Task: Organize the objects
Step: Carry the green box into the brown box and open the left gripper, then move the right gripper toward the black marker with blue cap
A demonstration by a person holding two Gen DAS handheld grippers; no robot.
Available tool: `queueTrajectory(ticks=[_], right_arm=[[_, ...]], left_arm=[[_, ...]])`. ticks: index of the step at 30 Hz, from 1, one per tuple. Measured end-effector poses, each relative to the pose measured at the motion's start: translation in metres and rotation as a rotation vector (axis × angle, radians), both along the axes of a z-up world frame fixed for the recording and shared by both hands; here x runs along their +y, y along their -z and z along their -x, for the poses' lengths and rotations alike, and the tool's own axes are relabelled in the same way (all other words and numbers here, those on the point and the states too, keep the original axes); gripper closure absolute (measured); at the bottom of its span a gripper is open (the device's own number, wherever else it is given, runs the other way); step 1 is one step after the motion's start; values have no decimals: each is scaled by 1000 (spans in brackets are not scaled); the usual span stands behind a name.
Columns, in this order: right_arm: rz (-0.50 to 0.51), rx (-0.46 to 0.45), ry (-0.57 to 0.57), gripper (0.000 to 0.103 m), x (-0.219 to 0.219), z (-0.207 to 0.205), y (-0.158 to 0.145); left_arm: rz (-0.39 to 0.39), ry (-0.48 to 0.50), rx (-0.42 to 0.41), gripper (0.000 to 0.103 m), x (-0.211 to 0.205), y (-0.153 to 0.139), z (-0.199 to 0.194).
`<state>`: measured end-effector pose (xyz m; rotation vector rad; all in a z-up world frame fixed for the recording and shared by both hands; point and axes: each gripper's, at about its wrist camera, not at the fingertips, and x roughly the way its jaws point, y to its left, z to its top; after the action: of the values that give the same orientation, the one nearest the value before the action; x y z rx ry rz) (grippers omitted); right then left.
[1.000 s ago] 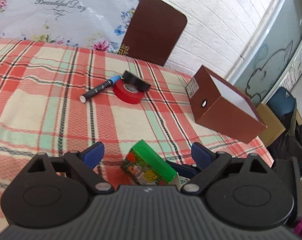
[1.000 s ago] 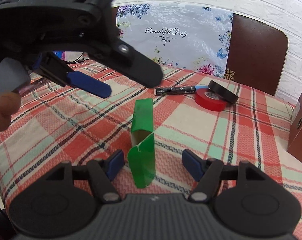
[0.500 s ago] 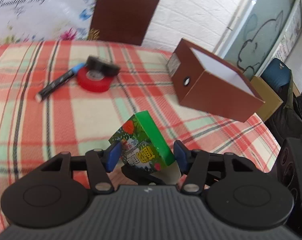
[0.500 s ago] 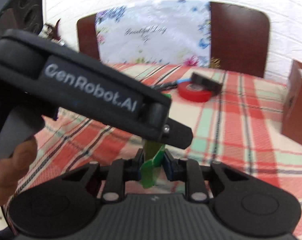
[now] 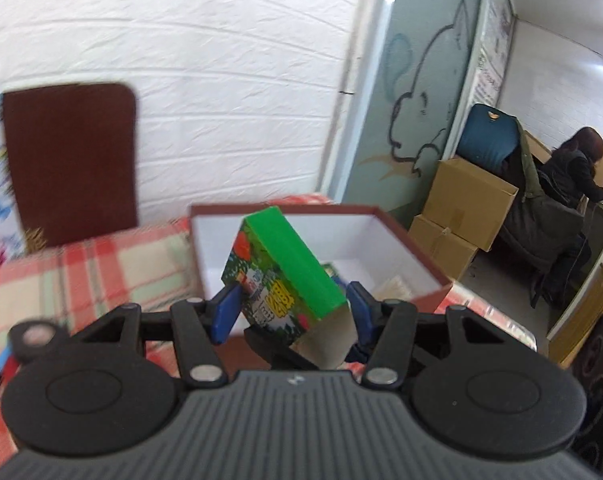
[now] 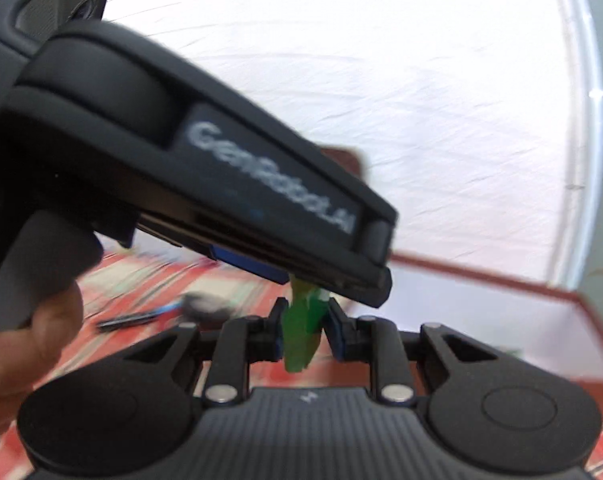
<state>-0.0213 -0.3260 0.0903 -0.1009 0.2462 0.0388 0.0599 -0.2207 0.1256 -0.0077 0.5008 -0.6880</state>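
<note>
A green carton (image 5: 285, 276) with a printed front is clamped between the blue pads of my left gripper (image 5: 291, 308), tilted, in front of the open brown box (image 5: 405, 236) with a white inside. My right gripper (image 6: 304, 330) is shut on the carton's green end flap (image 6: 301, 336). The left gripper's black body (image 6: 205, 168) crosses the right wrist view just above it. The brown box (image 6: 541, 292) shows at right there. The scene is blurred.
The plaid tablecloth (image 5: 101, 272) covers the table. A black marker (image 6: 129, 318) and a tape roll (image 6: 205, 304) lie behind at left. A brown chair back (image 5: 69, 160) stands at the wall. Cardboard boxes (image 5: 461, 208) and a seated person (image 5: 573, 184) are at right.
Both grippers have lifted the carton off the table and carried it right, up to the open brown box. The right gripper stayed shut on the flap.
</note>
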Motion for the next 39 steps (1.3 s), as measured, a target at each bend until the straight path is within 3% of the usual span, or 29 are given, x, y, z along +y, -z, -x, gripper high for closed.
queueTrajectory(ticks=[5,8,10,11,12,16,20,28,33,39], right_arm=[[27,-19,124,82,-52,-16,-3],[53,47,190,80,-75,-33,8],[62,116,222,68,-85,-45,18],[59,130,233,52,-88,-47,22],[52,129,237,47,-90,-46,26],[36,89,250,42,-91,-37,29],[-6,62,252,27,-87,-23,27],[-8,-38,223,18,-41,19,35],[-45,33,115,15,-6,13,36],[-6,177,-68,15,57,15,51]], left_arm=[[-24,59,-30,44,-63,3,-21],[-69,36,-18,40,-85,18,-33],[-110,0,-6,37,-92,30,-39],[-121,-19,10,37,-90,34,-42],[-119,-30,28,36,-88,38,-43],[-115,-57,53,32,-73,41,-42],[-89,-62,50,31,-57,35,-31],[-10,-84,23,26,-1,25,11],[14,-150,37,24,59,35,36],[-10,-305,99,24,141,64,56]])
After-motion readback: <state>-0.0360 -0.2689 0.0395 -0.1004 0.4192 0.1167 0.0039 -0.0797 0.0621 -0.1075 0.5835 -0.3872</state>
